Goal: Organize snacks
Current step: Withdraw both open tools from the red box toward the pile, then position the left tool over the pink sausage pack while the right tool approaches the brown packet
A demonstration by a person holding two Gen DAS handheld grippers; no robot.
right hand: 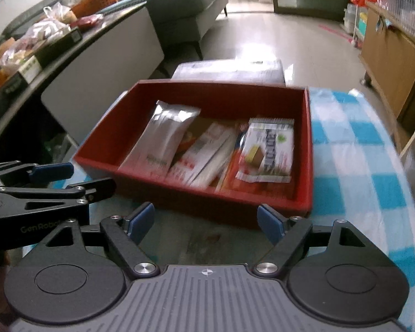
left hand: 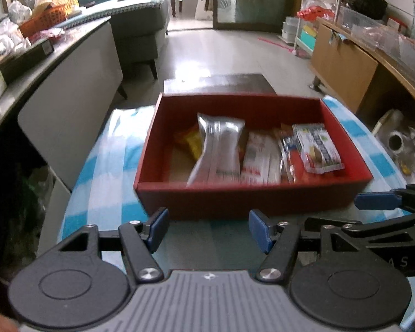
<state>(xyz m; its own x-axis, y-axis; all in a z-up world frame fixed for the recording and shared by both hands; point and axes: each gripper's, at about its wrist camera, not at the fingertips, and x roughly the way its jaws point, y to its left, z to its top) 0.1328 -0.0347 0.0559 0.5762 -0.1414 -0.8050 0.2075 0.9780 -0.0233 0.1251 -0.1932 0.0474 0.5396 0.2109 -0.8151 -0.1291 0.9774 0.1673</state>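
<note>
Left gripper (left hand: 209, 228), lower centre of the left wrist view: its 2 blue-padded fingers stand wide apart and hold nothing. Right gripper (right hand: 206, 221), lower centre of the right wrist view: fingers likewise spread and empty. Each tool also shows at the edge of the other's view. Both hover just short of the near wall of the shallow red cardboard box (left hand: 246, 200), which sits on a blue-and-white checked tablecloth (right hand: 354, 144) at mid-frame. Inside the box lie a silver foil snack packet (left hand: 218, 149) leaning left of centre, a white-and-red flat packet (left hand: 258, 157) beside it, a yellow packet (left hand: 192, 141) partly hidden behind the silver one, and a green-trimmed wafer packet (left hand: 316, 146) at the right; motion blur hides finer print. No loose snack shows on the visible cloth, so collection appears largely complete. What may remain is straightening the overlapping packets, though the pictures do not settle this.
</note>
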